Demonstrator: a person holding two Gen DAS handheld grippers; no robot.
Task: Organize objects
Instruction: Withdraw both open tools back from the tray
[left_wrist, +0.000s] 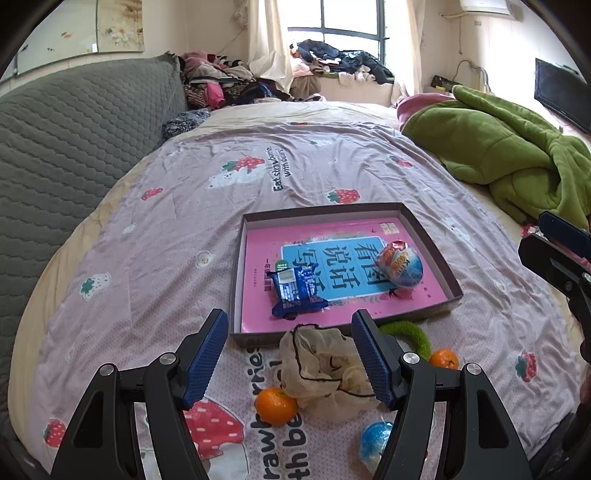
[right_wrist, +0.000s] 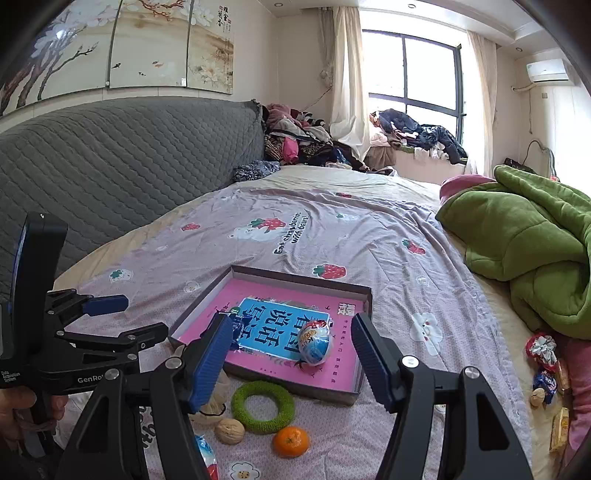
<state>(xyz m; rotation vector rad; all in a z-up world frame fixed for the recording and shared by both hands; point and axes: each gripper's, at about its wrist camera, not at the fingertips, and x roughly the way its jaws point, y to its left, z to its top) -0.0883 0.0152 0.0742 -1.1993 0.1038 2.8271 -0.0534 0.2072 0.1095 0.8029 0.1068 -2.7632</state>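
Note:
A shallow brown box (left_wrist: 430, 242) (right_wrist: 364, 295) lies on the bed with a pink book inside. On the book rest a blue snack packet (left_wrist: 295, 291) and a foil-wrapped egg (left_wrist: 400, 264) (right_wrist: 314, 341). In front of the box lie a cream scrunchie (left_wrist: 325, 369), a green ring (right_wrist: 263, 406), two oranges (left_wrist: 275, 404) (right_wrist: 291, 441), a walnut (right_wrist: 229, 431) and a blue ball (left_wrist: 375, 439). My left gripper (left_wrist: 290, 360) hangs open above the scrunchie, nothing between its pads. My right gripper (right_wrist: 288, 363) is open over the box's near edge, empty.
The bed has a strawberry-print sheet (left_wrist: 184, 229). A green blanket (right_wrist: 535, 251) is heaped at the right, a grey quilted headboard (right_wrist: 110, 162) at the left. Small snacks and a scrunchie (right_wrist: 543, 349) lie at the right edge. Clothes pile up by the window.

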